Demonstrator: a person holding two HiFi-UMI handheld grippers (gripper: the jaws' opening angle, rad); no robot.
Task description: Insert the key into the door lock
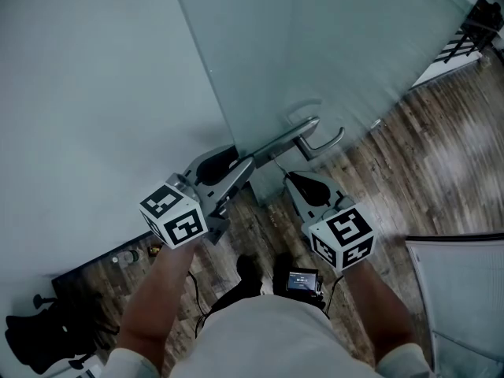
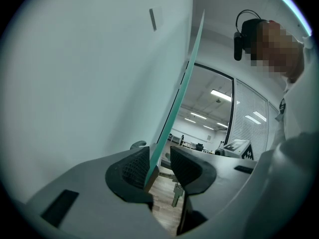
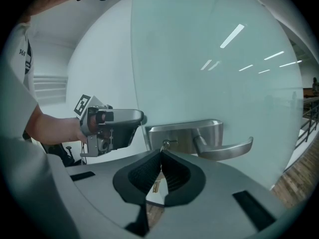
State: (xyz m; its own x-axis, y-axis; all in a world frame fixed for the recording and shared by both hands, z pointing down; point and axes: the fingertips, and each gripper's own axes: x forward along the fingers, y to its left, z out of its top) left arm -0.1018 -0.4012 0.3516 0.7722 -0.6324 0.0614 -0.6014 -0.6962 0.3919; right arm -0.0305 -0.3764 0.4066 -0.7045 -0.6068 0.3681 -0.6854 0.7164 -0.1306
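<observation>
R tool pinches key at brushed-metal lock; L tool narrowly straddles glass door edge.

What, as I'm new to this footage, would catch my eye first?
The steel lever handle on the glass door, mid-frame in the head view. Beside it, the right gripper pinches the key at the lock, while the left gripper straddles the door's edge, jaws apart.

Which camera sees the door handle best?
Right gripper view: the door handle faces it, whole and close. Head view sees it from above, small. Left gripper view shows mainly the door's edge.
</observation>
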